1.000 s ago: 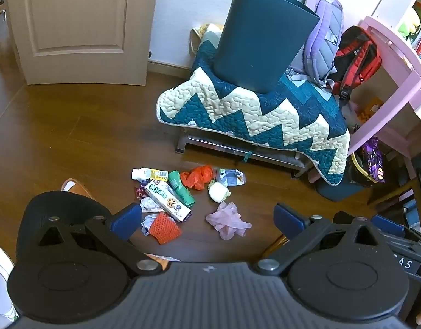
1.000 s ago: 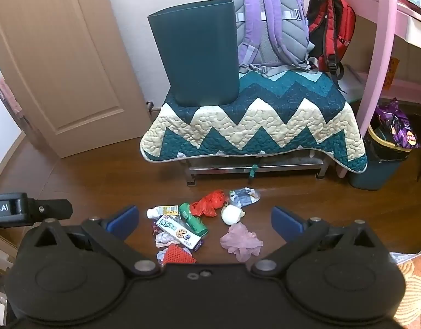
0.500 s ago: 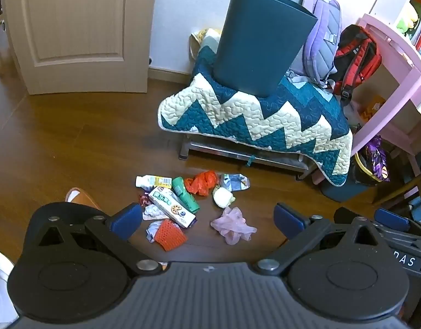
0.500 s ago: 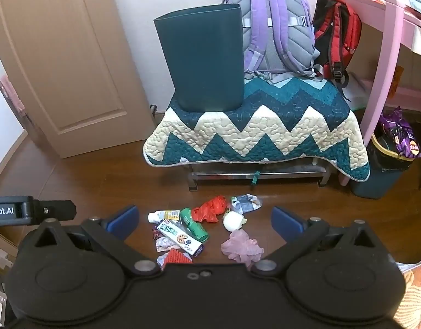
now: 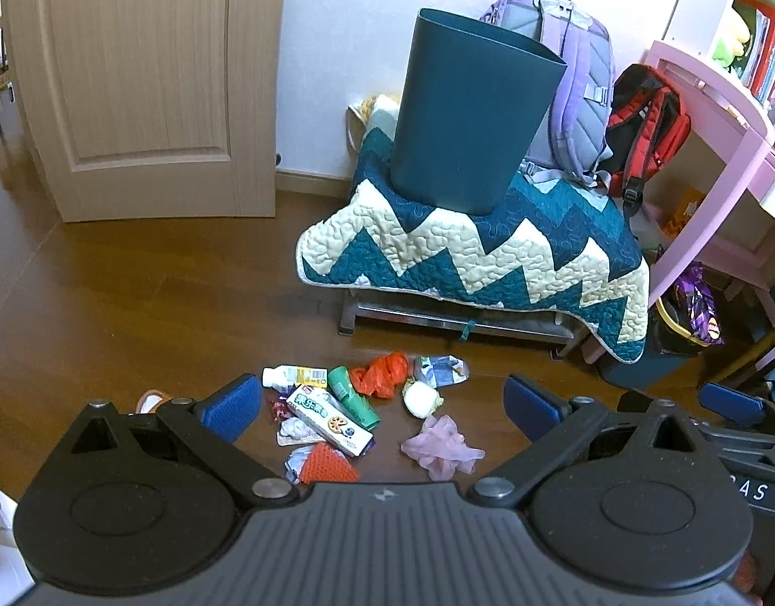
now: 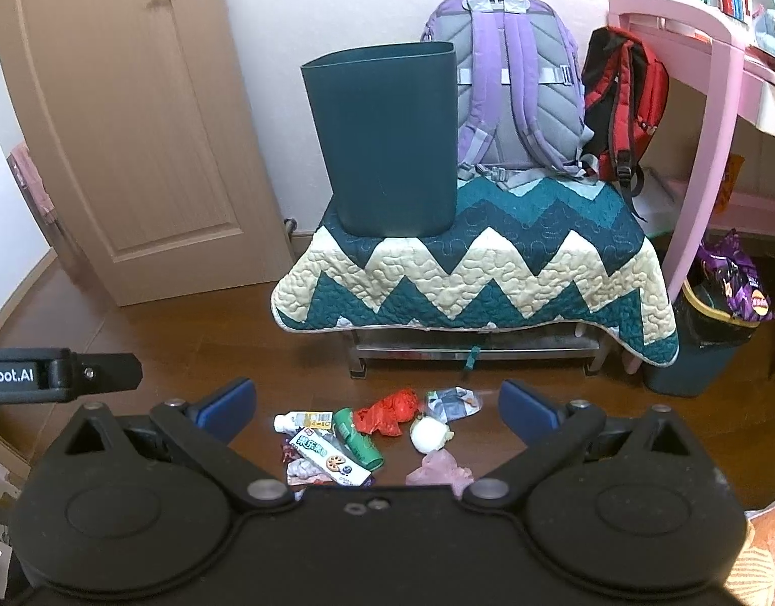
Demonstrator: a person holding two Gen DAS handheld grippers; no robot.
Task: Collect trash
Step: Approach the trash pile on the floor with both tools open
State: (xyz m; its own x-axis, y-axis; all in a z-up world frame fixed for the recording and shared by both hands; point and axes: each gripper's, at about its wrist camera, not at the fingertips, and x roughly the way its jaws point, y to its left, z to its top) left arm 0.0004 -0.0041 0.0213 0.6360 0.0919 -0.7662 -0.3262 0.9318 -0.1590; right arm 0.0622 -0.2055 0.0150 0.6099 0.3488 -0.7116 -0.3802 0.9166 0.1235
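A pile of trash lies on the wooden floor: a small white bottle point(image 5: 294, 375), a snack box point(image 5: 332, 420), a green wrapper point(image 5: 352, 396), a red plastic bag point(image 5: 382, 373), a white ball point(image 5: 420, 399), a pink crumpled bag point(image 5: 440, 447) and an orange net point(image 5: 327, 464). A dark teal bin point(image 5: 471, 116) stands upright on a quilted bench point(image 5: 488, 252). My left gripper point(image 5: 382, 406) is open and empty above the pile. My right gripper point(image 6: 377, 409) is open and empty, also over the pile point(image 6: 357, 434); the bin point(image 6: 387, 136) stands ahead.
A purple backpack point(image 6: 509, 86) and a red backpack point(image 6: 620, 101) lean on the wall behind the bench. A pink desk point(image 6: 690, 101) stands right, with a full small bin point(image 6: 711, 333) under it. A closed door point(image 6: 135, 126) is left.
Both grippers have pulled back and tilted up a little; the trash pile sits lower in view and the bench and bin farther off. Nothing was picked up.
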